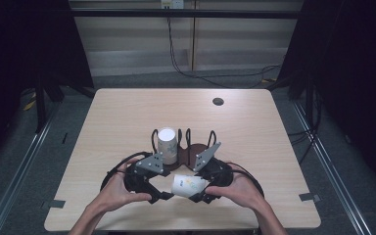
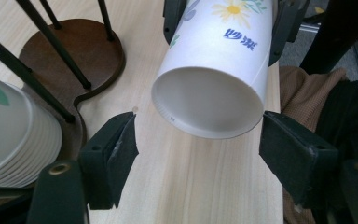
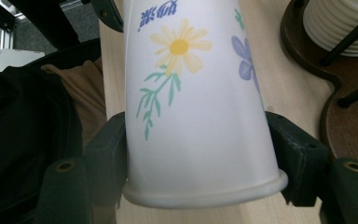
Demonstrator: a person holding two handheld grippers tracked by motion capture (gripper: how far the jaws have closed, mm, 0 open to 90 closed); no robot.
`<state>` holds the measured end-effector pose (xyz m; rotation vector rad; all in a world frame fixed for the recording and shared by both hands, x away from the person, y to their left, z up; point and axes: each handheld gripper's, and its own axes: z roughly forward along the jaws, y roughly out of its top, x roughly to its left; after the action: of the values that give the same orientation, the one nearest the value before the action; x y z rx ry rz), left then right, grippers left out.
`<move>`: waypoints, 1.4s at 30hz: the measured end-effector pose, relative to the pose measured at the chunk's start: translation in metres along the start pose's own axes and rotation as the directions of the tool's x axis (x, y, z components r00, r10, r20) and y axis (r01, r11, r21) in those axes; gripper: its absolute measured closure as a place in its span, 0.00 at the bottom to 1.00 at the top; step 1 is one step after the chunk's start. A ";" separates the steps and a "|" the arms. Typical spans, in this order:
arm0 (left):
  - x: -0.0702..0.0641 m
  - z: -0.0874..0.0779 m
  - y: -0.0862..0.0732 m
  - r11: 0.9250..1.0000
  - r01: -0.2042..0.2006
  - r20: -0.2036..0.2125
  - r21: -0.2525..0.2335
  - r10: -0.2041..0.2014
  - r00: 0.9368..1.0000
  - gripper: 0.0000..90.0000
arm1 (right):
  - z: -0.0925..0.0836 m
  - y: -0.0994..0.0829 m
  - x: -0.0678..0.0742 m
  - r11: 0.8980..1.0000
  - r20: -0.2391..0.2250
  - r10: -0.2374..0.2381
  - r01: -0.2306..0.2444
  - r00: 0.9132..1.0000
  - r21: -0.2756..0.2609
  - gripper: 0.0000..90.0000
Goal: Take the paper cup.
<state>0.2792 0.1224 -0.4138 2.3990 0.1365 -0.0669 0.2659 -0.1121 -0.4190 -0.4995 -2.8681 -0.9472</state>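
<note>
**newbie:** Paper cup — how far along are you?

**regular:** Roughly midway, I'd guess. Your right gripper is clamped on it, lying sideways above the table's near edge. Your left gripper brackets its open end, pads not touching. The stack in the rack waits.

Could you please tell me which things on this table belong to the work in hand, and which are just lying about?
In the job:
- white paper cup with flower print, lying sideways, clamped by the right hand-held gripper
- left hand-held gripper, jaws around its base, not touching
- stack of white paper cups
- dark wooden cup stand with black wire posts

Lying about:
- black cables on the floor
</note>
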 end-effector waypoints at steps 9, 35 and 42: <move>0.003 0.003 0.002 0.998 -0.013 0.058 0.054 0.010 0.998 0.34 | 0.012 0.002 0.001 0.999 -0.028 -0.007 0.008 1.000 0.042 0.33; -0.005 0.017 0.008 0.991 -0.059 0.086 0.117 0.050 0.995 0.37 | 0.023 0.006 0.003 0.999 -0.073 -0.009 0.012 0.997 0.035 0.32; -0.006 0.019 0.009 0.989 -0.074 0.094 0.126 0.062 0.994 0.37 | 0.024 0.007 0.005 0.999 -0.080 -0.007 0.011 0.997 0.042 0.33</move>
<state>0.2738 0.1025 -0.4216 2.5228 0.0084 -0.1555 0.2639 -0.0910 -0.4339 -0.4350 -2.8144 -0.8850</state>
